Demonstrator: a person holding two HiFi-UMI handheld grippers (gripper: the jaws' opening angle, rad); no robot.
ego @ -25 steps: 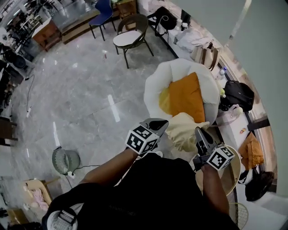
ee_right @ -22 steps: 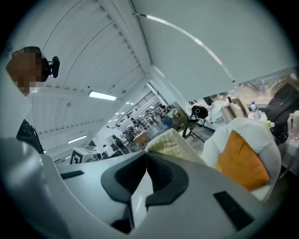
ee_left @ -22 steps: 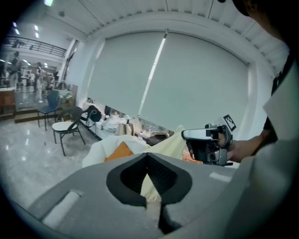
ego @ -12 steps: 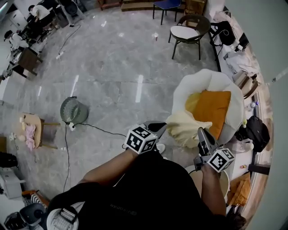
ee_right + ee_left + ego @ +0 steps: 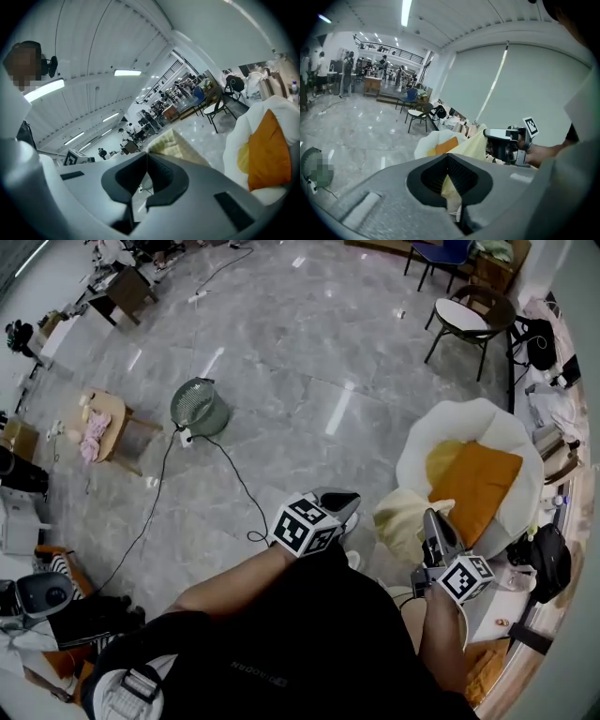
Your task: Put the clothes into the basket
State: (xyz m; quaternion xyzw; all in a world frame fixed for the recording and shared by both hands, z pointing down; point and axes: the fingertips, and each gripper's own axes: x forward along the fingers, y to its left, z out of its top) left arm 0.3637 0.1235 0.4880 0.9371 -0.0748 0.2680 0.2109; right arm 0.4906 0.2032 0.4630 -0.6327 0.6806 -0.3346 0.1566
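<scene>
Jaws-wise, clamped shut on yellow cloth point(image 5: 401, 521) with both left gripper point(image 5: 345, 502) and right gripper point(image 5: 431, 519), holding it up between them just beside basket point(image 5: 412, 451), orange piece point(image 5: 480, 486) inside

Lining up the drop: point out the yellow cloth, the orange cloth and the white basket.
yellow cloth point(image 5: 401, 521), head view, bunched middle.
orange cloth point(image 5: 483, 486), head view, flat centre.
white basket point(image 5: 469, 416), head view, far rim.

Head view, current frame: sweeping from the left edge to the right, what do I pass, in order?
Small wooden table → floor fan → left gripper → pale yellow garment → orange cloth in the white basket → black bag.
</scene>
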